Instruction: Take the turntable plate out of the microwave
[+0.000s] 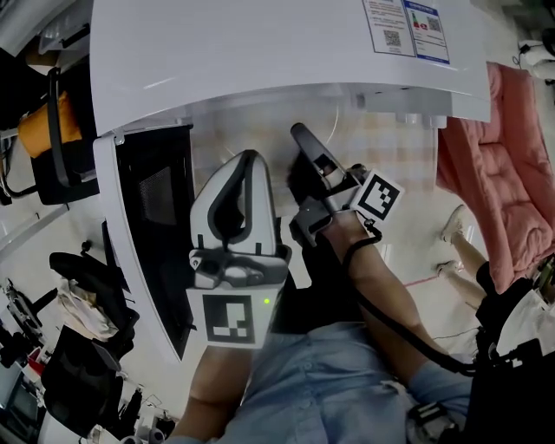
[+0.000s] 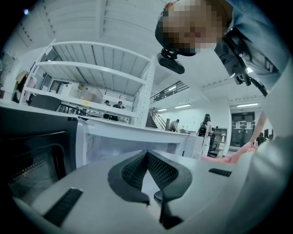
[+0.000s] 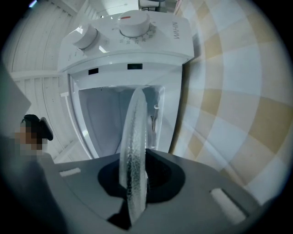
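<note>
While clamped between right gripper (image 3: 136, 179) jaws, turntable plate (image 3: 133, 128), edge-on

In the head view the microwave (image 1: 286, 52) shows only its white top, cut off by the upper edge, and that top hides the cavity. The print on its label (image 1: 412, 26) is too small to read. The turntable plate (image 3: 134, 132), being clear glass, cannot be made out from above. In the right gripper view it stands edge-on, its face out of sight and its lower rim lost between the jaws of the right gripper (image 3: 139, 176). The marks round the dials (image 3: 135, 23) are too small to read. In the left gripper view the door (image 2: 32, 160) runs off into the dark rim, and the distant people (image 2: 203, 128) are too small to tell apart
</note>
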`<action>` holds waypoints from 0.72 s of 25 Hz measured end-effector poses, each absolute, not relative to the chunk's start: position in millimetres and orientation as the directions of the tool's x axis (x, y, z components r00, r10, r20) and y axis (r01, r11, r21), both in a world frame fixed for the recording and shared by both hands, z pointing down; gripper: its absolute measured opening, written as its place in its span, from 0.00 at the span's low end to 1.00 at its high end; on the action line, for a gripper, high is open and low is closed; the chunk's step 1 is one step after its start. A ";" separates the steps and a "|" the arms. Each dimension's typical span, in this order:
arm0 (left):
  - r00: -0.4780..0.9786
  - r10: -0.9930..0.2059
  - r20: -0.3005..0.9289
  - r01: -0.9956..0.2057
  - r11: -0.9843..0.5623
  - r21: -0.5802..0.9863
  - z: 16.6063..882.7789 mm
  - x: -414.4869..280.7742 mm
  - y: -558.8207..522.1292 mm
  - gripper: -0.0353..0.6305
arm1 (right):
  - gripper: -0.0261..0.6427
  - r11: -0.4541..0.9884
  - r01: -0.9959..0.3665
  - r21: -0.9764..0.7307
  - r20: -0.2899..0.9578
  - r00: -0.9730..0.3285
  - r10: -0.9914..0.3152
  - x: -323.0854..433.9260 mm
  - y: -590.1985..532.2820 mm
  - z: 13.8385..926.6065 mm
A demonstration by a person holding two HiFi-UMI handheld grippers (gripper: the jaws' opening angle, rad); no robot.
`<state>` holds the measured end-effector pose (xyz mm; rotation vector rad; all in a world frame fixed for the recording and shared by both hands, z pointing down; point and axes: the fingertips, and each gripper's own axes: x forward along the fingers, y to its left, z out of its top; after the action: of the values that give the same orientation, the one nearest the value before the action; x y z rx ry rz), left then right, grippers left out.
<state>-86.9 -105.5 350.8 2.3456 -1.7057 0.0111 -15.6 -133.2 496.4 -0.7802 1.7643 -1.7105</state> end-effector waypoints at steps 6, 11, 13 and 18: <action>0.309 -0.942 0.133 -0.943 -0.285 0.170 338.6 -85.4 -89.4 0.06 | 0.08 0.023 -0.017 -1.000 -0.005 -0.686 -0.727 -9.9 -117.7 483.8; 0.311 -0.943 0.123 -0.943 -0.290 0.161 327.1 -80.1 -74.2 0.06 | 0.08 0.021 -0.018 -1.000 -0.002 -0.689 -0.725 -3.3 -101.8 471.1; 0.315 -0.942 0.118 -0.942 -0.295 0.157 322.9 -76.6 -68.9 0.06 | 0.08 0.023 -0.020 -1.000 -0.003 -0.691 -0.722 -0.6 -96.0 466.3; 0.320 -0.942 0.106 -0.942 -0.303 0.146 315.9 -69.7 -58.9 0.06 | 0.08 0.039 -0.027 -0.999 -0.009 -0.702 -0.712 5.0 -84.2 458.3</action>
<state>-69.7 -58.9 315.9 2.3992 -1.7334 0.0012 5.0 -84.2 458.3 -0.7444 1.8024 -1.7135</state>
